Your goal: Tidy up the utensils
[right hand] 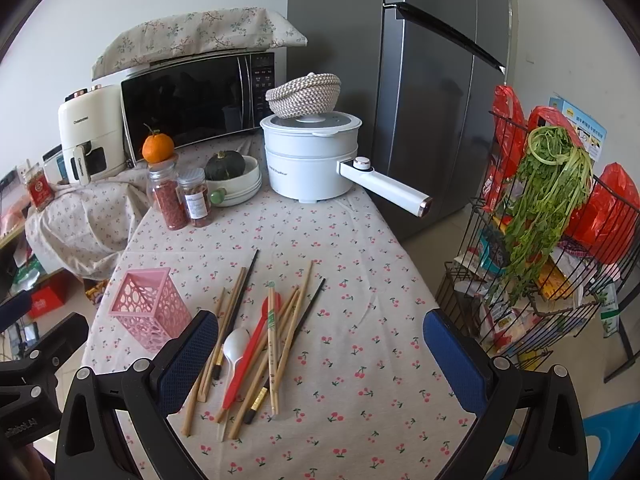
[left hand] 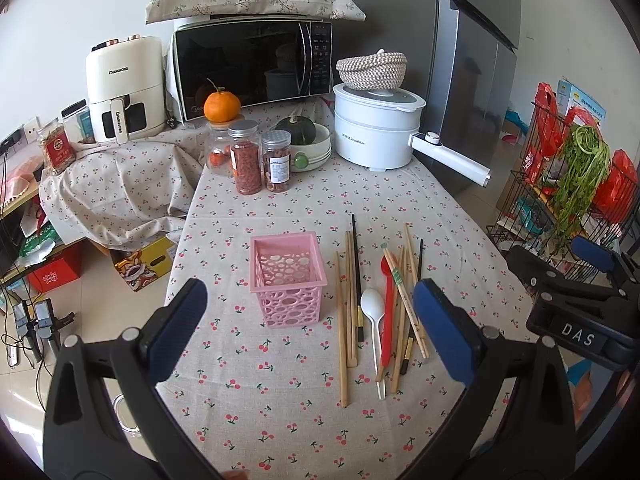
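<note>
Utensils loose on cherry-print tablecloth (left hand: pixel 256 392), none yet in pink holder (left hand: pixel 286 278). Left gripper (left hand: pixel 310 322) hovering above cloth with jaws wide, nothing between pads; holder framed between its fingers. Right gripper (right hand: pixel 320 356) likewise wide and empty, above the near right of the pile. Pile just right of holder, not touching it: wooden chopsticks (left hand: pixel 347 320) in a near-parallel group, a black chopstick (left hand: pixel 357 276) lying among them, then white spoon (left hand: pixel 372 308), red spoon (left hand: pixel 387 312) and a printed chopstick (left hand: pixel 404 300) crossing further wooden ones. Judged step: first pick, not yet begun. Advisable to start with an outlying piece, e.g. the leftmost wooden chopstick, free of overlaps; to close across the narrow width near mid-length so the stick hangs balanced; to tip it upright before lowering into the holder. Crossed sticks at the right likely to drag neighbours if lifted from below; better taken top layer first. Holder light-looking and perforated, likely to slide or tip if struck on the rim; worth steadying with the left gripper while the right loads. Containers: pink holder upright, square, seen from above to be empty. Two capped jars (left hand: pixel 260 160) at the far end holding reddish dried contents; a third jar behind, an orange (left hand: pixel 222 106) sitting on its top. White bowl (left hand: pixel 316 148) holding a dark green squash (left hand: pixel 298 130). White electric pot (left hand: pixel 376 128) lidded, contents hidden, woven basket (left hand: pixel 372 66) resting on the lid. Wire rack (right hand: pixel 540 280) off the table's right side holding leafy greens and red bags.
</note>
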Tool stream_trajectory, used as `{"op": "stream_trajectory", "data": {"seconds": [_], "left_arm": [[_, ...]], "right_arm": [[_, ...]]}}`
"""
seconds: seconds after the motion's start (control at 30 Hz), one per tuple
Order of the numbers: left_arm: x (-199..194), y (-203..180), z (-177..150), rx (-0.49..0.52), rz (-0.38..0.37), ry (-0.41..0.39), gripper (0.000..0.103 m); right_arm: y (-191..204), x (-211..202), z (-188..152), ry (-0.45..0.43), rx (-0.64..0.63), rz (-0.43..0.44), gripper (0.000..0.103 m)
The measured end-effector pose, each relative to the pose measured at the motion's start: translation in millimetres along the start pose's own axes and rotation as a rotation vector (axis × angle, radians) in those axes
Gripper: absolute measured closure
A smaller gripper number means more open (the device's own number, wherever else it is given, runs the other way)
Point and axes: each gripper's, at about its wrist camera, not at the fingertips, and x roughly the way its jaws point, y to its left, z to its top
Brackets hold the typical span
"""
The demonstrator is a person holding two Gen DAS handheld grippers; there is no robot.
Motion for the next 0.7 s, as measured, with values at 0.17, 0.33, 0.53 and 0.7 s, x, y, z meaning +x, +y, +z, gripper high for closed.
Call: {"op": "stream_trajectory", "data": {"seconds": [0.17,0.33,0.53,0.7], "left_arm": [[0.0,-0.3,0.0,0.0,0.001,0.0,0.001],[0.0,-0.5,-0.3,0.0,0.001,0.0,0.001],[-0.1,-0.1,-0.4,0.001,0.001,0.0,0.001],[0.0,-0.2,-0.4,0.0,0.0,0.0,0.001]], "right_arm": [[-0.1,0.8,-0.4,0.004,-0.003,0.003,0.0],[-0.4,1.9,0.1,0.01,-0.004,0.005,0.0],[-0.1,2.2,-0.3,0.01,-0.003,0.005,0.0],[-0.1,2.4,-0.4,0.011,-0.003,0.005,0.0]]}}
